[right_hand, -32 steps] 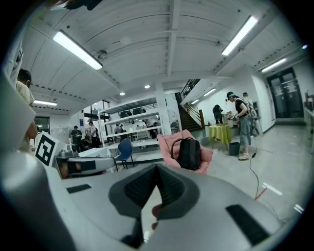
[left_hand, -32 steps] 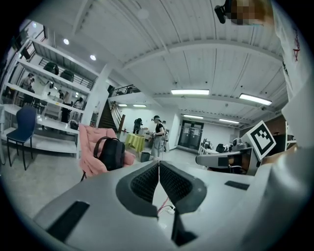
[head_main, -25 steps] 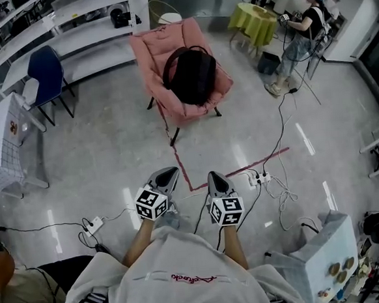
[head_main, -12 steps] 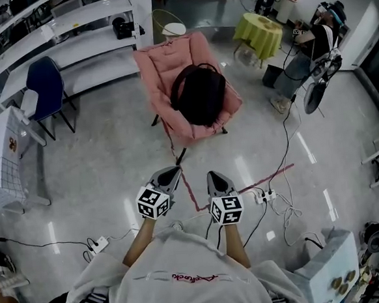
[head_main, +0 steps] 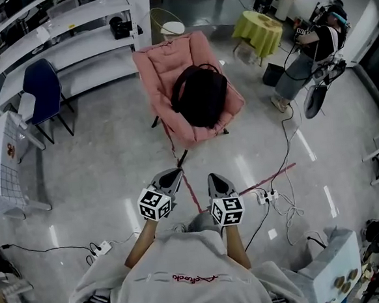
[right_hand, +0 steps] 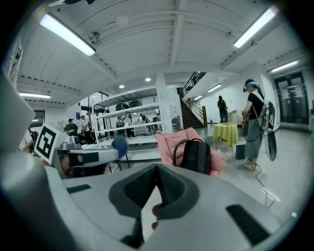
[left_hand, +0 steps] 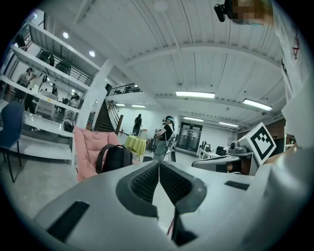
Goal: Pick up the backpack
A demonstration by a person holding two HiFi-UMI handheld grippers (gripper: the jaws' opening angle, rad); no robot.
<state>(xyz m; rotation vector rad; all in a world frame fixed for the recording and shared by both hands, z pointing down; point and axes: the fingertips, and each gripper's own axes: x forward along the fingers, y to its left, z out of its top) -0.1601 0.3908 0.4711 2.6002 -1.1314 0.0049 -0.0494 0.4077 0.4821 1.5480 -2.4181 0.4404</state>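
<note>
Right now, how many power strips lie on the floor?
2. One power strip lies just right of the right gripper; the other power strip lies at lower left. More may be hidden.

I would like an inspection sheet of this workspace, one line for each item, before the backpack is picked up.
Surface: glossy grey floor, with a red tape line on it.
Job's things: black backpack sits on the pink chair, untouched.
Clutter: blue chair, white shelves, table with a yellow-green cloth.
Grippers: left gripper and right gripper are both shut, empty and well short of the backpack.
Cables: power strip and loose cables on the floor, right of the grippers.
Surroundings: a person stands near the table.
</note>
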